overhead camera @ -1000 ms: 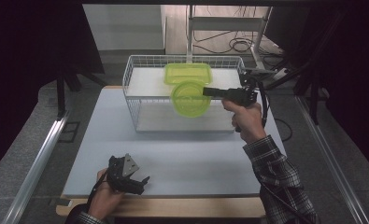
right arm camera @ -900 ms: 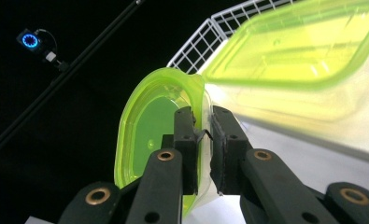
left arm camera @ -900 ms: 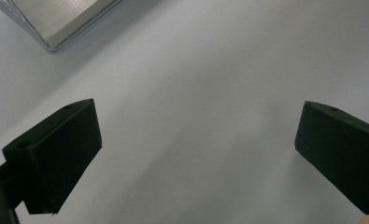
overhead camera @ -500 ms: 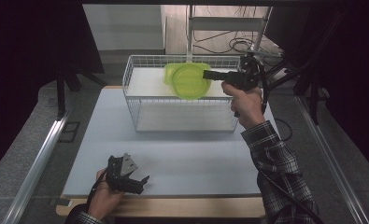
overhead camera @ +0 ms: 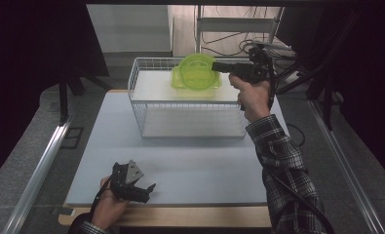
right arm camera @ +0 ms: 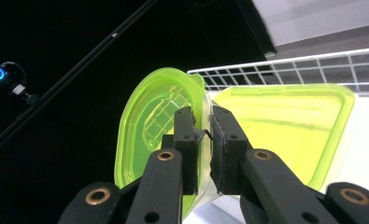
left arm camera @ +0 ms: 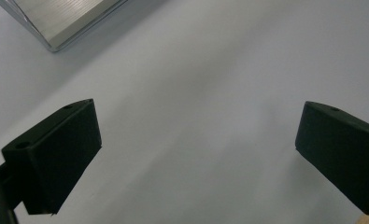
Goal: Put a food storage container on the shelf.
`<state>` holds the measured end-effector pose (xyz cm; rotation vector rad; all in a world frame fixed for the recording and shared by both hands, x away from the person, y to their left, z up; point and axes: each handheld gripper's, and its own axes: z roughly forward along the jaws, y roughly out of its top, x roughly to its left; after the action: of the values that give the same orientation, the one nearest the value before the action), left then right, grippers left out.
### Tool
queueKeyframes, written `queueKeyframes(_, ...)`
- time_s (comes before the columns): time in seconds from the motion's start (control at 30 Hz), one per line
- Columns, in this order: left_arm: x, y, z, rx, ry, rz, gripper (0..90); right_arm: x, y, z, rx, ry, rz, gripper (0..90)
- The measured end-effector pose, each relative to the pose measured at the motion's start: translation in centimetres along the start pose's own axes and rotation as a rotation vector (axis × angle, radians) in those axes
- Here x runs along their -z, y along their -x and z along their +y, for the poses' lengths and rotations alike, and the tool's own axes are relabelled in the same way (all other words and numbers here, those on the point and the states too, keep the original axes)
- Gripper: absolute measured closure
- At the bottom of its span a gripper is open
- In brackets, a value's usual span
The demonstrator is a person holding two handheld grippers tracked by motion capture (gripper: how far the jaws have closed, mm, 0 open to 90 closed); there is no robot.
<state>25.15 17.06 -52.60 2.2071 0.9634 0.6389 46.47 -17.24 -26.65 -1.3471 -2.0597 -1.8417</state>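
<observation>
My right gripper is shut on the rim of a translucent green round container, held on edge above the white wire basket. In the right gripper view the pads pinch that container's wall. A second green piece, a flat squarish tray, lies in the basket behind and below it, and is seen again as the tray. My left gripper rests low near the table's front edge, open, its jaws wide apart over the bare white tabletop.
The wire basket stands at the far middle of the white table, its rim just beyond the held container. A metal rail runs along the left of the table. Cables lie on the floor behind.
My right gripper has risen and moved farther back over the basket with the green container, which has turned more upright. The left gripper has stayed put.
</observation>
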Motion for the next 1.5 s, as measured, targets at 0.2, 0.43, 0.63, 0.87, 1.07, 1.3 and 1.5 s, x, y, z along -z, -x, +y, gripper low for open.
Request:
queueKeyframes(0.2,0.0,0.0,0.0,-0.004,-0.004,0.001,0.0,-0.7,0.3,0.5,-0.007,0.019,-0.026,81.0)
queueKeyframes(0.43,0.0,0.0,0.0,-0.006,-0.006,0.001,0.0,-1.5,0.9,1.2,-0.018,0.029,-0.066,80.9)
queueKeyframes(0.63,-0.1,0.1,0.0,-0.004,-0.006,-0.001,0.1,-2.3,1.1,1.1,-0.015,0.018,-0.101,80.7)
queueKeyframes(0.87,-0.1,0.1,0.0,-0.008,-0.009,-0.003,0.1,-2.9,1.1,1.0,0.015,0.034,-0.157,78.6)
queueKeyframes(1.07,-0.1,0.1,0.0,-0.009,-0.010,-0.004,0.1,-3.3,0.7,1.1,0.063,0.034,-0.239,75.1)
queueKeyframes(1.3,-0.2,0.1,0.0,-0.009,-0.012,-0.004,0.1,-3.7,0.7,1.1,0.090,0.031,-0.280,70.5)
queueKeyframes(1.5,-0.2,0.2,0.0,-0.016,-0.018,-0.004,0.1,-3.4,0.8,1.2,0.095,0.038,-0.275,58.9)
